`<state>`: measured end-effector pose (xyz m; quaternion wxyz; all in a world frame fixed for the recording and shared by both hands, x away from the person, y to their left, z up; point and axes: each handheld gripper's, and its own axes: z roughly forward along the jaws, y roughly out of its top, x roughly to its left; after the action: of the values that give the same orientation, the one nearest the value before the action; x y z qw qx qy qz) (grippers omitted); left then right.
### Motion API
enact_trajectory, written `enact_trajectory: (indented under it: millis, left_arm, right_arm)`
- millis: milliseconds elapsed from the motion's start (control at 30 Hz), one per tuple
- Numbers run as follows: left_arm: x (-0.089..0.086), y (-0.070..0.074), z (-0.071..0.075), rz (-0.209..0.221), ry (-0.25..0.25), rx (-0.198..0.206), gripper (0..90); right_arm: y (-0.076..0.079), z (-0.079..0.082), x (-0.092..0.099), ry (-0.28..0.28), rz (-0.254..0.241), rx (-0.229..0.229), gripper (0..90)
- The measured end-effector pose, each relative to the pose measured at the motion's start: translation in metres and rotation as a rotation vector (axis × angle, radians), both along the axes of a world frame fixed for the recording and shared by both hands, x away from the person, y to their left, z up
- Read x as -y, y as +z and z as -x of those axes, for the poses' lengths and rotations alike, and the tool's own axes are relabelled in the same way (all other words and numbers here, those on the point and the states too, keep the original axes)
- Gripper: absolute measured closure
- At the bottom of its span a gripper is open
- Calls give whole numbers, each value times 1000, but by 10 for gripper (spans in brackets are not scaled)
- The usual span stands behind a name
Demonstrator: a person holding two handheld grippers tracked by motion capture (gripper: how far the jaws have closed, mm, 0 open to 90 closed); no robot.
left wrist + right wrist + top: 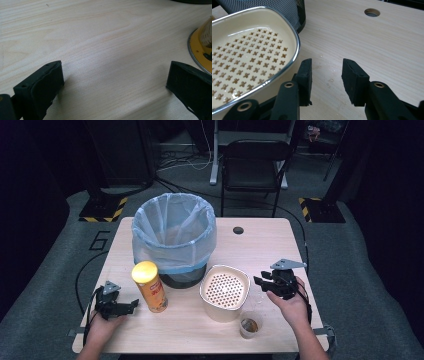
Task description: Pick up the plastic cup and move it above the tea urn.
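Observation:
My left gripper (134,305) rests low at the table's front left, open, its jaws pointing right toward a yellow-lidded snack can (150,292). In the left gripper view the jaws (115,77) stand wide over bare wood, with the can's base (200,45) at the right edge. My right gripper (257,281) hovers just right of a cream dish with a perforated floor (225,292). In the right gripper view its jaws (327,72) are a little apart with nothing between them, and the dish's rim (294,42) lies to the left.
A mesh bin lined with a pale blue bag (174,237) stands behind the can and dish. A clear cup with brown liquid (250,325) sits near the front edge, below my right hand. A cable hole (238,230) marks the table's back. A black chair (255,165) stands beyond.

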<state>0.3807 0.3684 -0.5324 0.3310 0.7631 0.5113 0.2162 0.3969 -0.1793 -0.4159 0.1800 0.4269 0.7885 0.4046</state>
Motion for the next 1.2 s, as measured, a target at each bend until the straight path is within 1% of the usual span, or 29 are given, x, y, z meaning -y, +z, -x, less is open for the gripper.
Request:
enact_trajectory:
  millis: [67, 100, 133, 200, 233, 300, 333, 433, 667, 767, 833, 1033, 1100, 1200]
  left_arm:
    - [0, 0, 0, 0, 0, 0, 8]
    - [0, 0, 0, 0, 0, 0, 8]
    - [0, 0, 0, 0, 0, 0, 8]
    - [0, 0, 0, 0, 0, 0, 8]
    - [0, 0, 0, 0, 0, 0, 8]
    - [0, 0, 0, 0, 0, 0, 8]
    - [0, 0, 0, 0, 0, 0, 8]
    - [0, 0, 0, 0, 1, 0, 8]
    - [0, 0, 0, 0, 0, 0, 8]
    - [0, 0, 0, 1, 1, 0, 8]
    - [0, 0, 0, 0, 0, 0, 8]
    - [0, 0, 0, 0, 0, 0, 8]
    - [0, 0, 0, 1, 1, 0, 8]
    - [0, 0, 0, 0, 0, 0, 8]
  right_arm:
    - [2, 0, -1, -4, 2, 0, 608]
    - [7, 2, -4, -1, -2, 9, 619]
    - [10, 3, -5, 9, -5, 18, 623]
    - [12, 3, -6, 14, -10, 19, 630]
    - [15, 4, -9, 30, -17, 27, 638]
    - [16, 4, -11, 38, -18, 24, 644]
    - [14, 2, -16, 55, -19, 14, 647]
    - [12, 0, -20, 70, -25, 3, 654]
    - [2, -9, -31, 91, -27, -43, 697]
    - [0, -11, -35, 101, -16, -48, 717]
    - [-1, -12, -38, 100, 4, -46, 726]
    - [-1, -13, -38, 96, -6, -54, 738]
    - [-1, -12, -38, 99, 0, -48, 741]
    - [0, -10, -40, 109, -1, -53, 753]
